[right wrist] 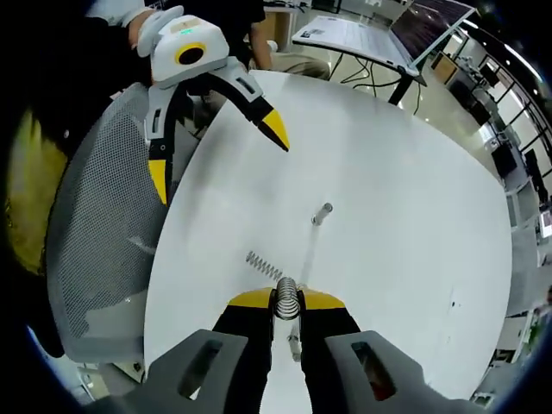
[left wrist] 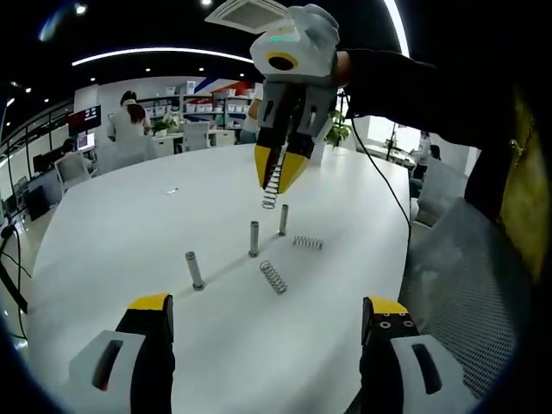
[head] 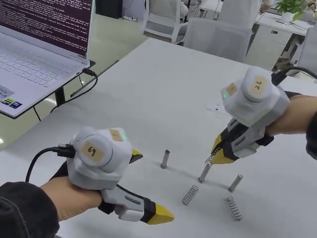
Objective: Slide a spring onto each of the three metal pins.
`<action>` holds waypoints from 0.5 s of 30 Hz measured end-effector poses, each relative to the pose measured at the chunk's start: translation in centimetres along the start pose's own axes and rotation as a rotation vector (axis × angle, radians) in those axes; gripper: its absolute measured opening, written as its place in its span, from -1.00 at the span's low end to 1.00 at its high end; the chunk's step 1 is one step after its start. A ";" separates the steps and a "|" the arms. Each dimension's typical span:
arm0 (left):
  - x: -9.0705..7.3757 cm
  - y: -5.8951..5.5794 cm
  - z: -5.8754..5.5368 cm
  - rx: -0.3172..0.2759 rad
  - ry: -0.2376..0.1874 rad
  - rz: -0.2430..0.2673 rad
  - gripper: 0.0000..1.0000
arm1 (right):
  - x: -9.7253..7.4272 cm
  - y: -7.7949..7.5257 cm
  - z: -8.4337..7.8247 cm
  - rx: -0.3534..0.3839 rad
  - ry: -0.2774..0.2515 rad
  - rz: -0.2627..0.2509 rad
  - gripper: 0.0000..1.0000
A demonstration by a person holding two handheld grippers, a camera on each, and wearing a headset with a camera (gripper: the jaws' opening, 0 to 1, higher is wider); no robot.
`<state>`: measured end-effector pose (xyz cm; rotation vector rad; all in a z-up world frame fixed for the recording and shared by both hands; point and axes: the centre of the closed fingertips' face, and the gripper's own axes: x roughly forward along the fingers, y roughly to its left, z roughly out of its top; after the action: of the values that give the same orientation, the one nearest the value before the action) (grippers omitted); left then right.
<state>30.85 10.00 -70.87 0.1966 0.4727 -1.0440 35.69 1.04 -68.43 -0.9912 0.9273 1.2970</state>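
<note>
Nearest me, my left gripper (head: 151, 185) hangs low over the white table (head: 163, 89). Its jaws are spread wide with nothing between them. Just beyond it, 2 springs lie flat on the table: the nearer spring (head: 189, 195) by the foot of the middle pin, and the right-hand spring (head: 234, 208) a little apart from it.

Behind them the 3 metal pins stand in a row, all bare: the left pin (head: 165, 159), the middle pin (head: 204, 173) and the right pin (head: 235, 183).

Farther on, my right gripper (head: 218, 157) has its jaws pressed on the held spring (head: 210, 159). It pinches the spring near its top, so the lower coils hang free right at the middle pin's tip (touching or just clear, I cannot tell).

I judge the step in hand to be threading this spring. To do it well, I line the coil's axis up with the pin and catch the tip inside the bottom coil. Then I lower straight down with no sideways push, since a nudge might tip a pin. I keep the pinch light and let go only once several coils sit around the pin.
</note>
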 end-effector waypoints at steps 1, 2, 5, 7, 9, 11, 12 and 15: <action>0.0 0.0 0.0 0.000 0.001 0.001 0.74 | 0.0 -0.1 0.0 0.002 0.000 0.001 -0.84; 0.0 0.0 0.0 -0.001 0.001 0.000 0.74 | 0.0 -0.2 0.1 0.002 0.000 0.001 -0.84; 0.0 0.0 -0.1 -0.004 0.002 0.000 0.74 | 0.2 -0.5 0.4 0.000 0.000 0.005 -0.84; 0.1 0.0 -0.1 -0.005 0.003 -0.002 0.74 | 0.4 -0.7 0.6 0.000 0.003 0.008 -0.84; 0.1 -0.1 -0.1 -0.007 0.002 -0.002 0.74 | 0.7 -0.8 0.8 -0.002 0.002 0.013 -0.84; 0.1 0.0 -0.1 -0.010 0.002 -0.002 0.74 | 0.9 -0.9 1.0 -0.004 0.002 0.017 -0.84; 0.1 0.0 -0.1 -0.011 0.002 -0.001 0.74 | 1.1 -1.0 1.2 -0.006 0.002 0.020 -0.84; 0.1 0.1 -0.1 -0.016 -0.002 0.000 0.74 | 1.5 -1.2 1.6 -0.012 0.003 0.023 -0.84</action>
<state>30.94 10.00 -71.01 0.1820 0.4792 -1.0399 37.01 3.01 -69.27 -0.9945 0.9367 1.3213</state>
